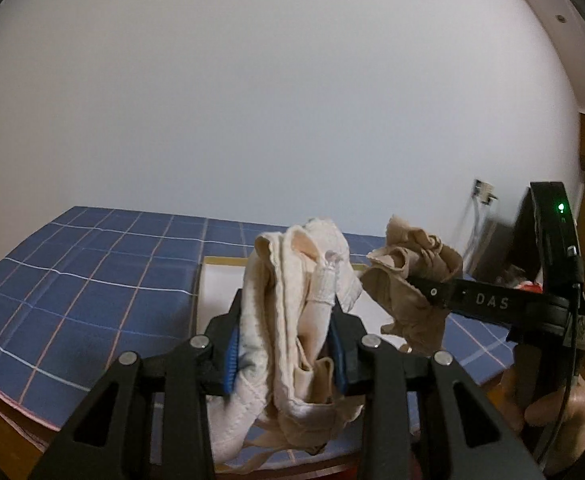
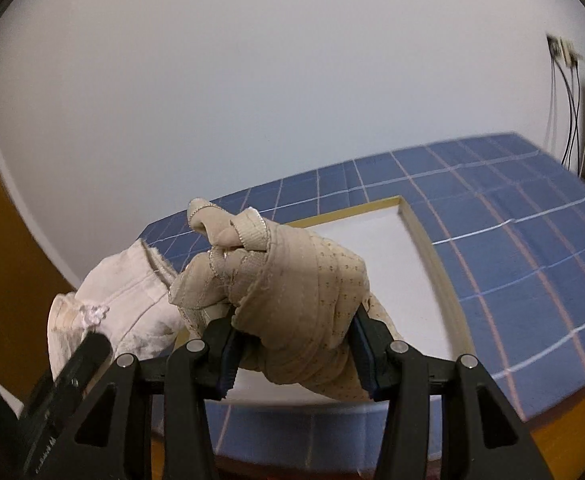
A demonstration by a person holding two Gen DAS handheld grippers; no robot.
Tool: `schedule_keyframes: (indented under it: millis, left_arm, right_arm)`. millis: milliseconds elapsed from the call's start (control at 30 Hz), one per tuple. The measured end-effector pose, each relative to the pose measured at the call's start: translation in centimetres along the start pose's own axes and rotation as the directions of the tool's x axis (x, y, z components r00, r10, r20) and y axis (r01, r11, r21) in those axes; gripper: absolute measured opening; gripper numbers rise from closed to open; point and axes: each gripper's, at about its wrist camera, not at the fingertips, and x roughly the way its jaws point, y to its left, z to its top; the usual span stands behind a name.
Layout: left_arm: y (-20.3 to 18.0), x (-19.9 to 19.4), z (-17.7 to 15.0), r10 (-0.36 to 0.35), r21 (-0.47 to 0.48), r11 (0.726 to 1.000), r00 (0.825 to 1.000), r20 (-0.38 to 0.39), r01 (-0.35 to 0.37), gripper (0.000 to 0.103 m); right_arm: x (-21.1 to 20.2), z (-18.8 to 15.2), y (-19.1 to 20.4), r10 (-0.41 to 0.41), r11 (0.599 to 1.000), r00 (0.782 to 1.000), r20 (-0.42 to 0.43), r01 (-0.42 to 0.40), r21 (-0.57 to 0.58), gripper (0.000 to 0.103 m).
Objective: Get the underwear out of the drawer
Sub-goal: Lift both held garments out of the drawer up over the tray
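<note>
— While the white wall (image 1: 272,100) fills most of both views, what sits below it?

— A bench under a blue checked cloth (image 1: 84,272), with thin white and pink lines crossing it. Set on the cloth is a shallow drawer (image 2: 436,264), white inside with a pale yellowish rim; its floor looks bare where it shows.

— And the underwear?

— Out of the drawer, up in the air above it. The left tongs (image 1: 282,344) are pinching a cream-white bundle (image 1: 292,300) between their blue pads; it stands up between the fingers and trails straps below them. The right tongs (image 2: 296,354) are clamped on a beige bundle (image 2: 292,300), a crumpled piece with a fine dotted pattern, bulging above the pads.

— How do the two lie to each other?

— Side by side, close; whether the cloths touch I cannot tell. From the left wrist view the right tongs (image 1: 424,292) reach in from the right with the beige bundle (image 1: 408,280) just beside the cream one; from the right wrist view the cream-white bundle (image 2: 120,304) shows at lower left.

— Anything smaller?

— A hand (image 1: 548,404) grips the right tool's handle (a green light glows on its body), and a wall socket (image 2: 560,52) with cables hanging from it sits at the far right.
</note>
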Motion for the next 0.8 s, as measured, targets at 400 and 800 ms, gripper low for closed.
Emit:
schedule_keyframes:
  millis: [400,800]
  left_arm:
    - [0.3,6.3,1.1,0.093,-0.071,0.993,0.996,-0.001,-0.093,0.034]
    - [1.6,11.2,0.8,0.157,-0.100,0.981,0.984,-0.081,-0.165,0.034]
  right_arm:
    - [8.2,3.2,-2.3,0.075,0.955,0.991,-0.108,-0.040,0.295,0.050]
    - [15.0,3.2,-1.0,0.132,0.908,0.968,-0.215,-0.031,0.419,0.050]
